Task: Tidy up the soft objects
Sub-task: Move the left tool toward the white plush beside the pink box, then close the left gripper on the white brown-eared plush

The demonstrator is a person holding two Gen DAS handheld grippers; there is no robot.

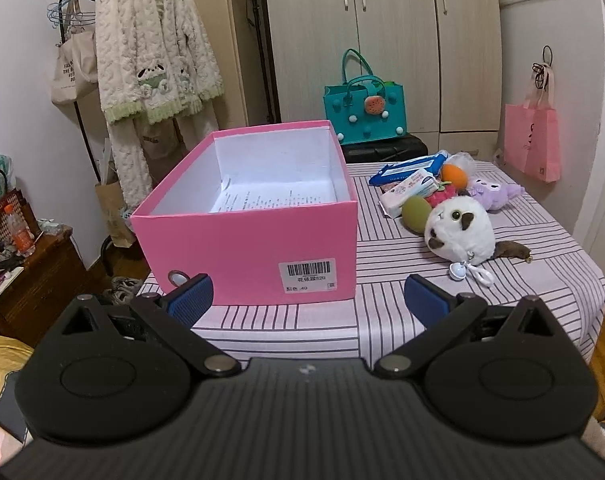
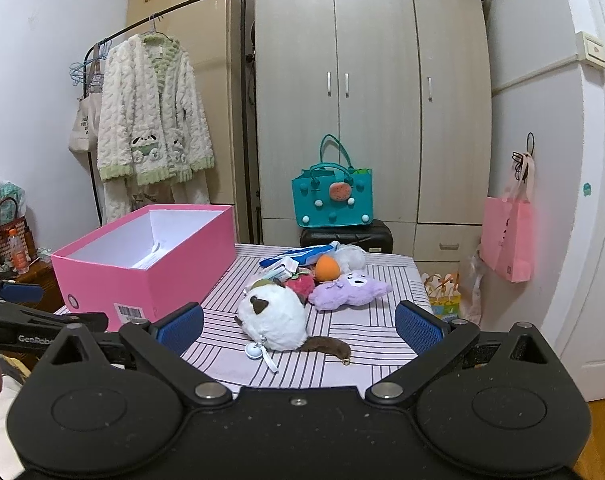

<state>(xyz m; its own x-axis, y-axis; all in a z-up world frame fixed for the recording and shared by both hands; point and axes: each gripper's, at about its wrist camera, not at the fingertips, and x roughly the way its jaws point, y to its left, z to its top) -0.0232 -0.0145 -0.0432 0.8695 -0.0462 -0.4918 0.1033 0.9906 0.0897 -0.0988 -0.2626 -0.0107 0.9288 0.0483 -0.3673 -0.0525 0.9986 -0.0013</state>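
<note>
Left wrist view: left gripper spread wide, empty.
Right gripper: spread wide, empty.
Pink box: one, 11 o'clock.
White plush: one.
Purple plush: one, 1 o'clock.

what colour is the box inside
White inside the pink box, with a printed paper lying in it; clearest from the left wrist view.

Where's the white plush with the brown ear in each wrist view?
Left wrist: white plush right of centre, right of the pink box.
Right wrist: white plush at centre, between the open fingers, right of the pink box.
Shared landmark: teal bag.
</note>
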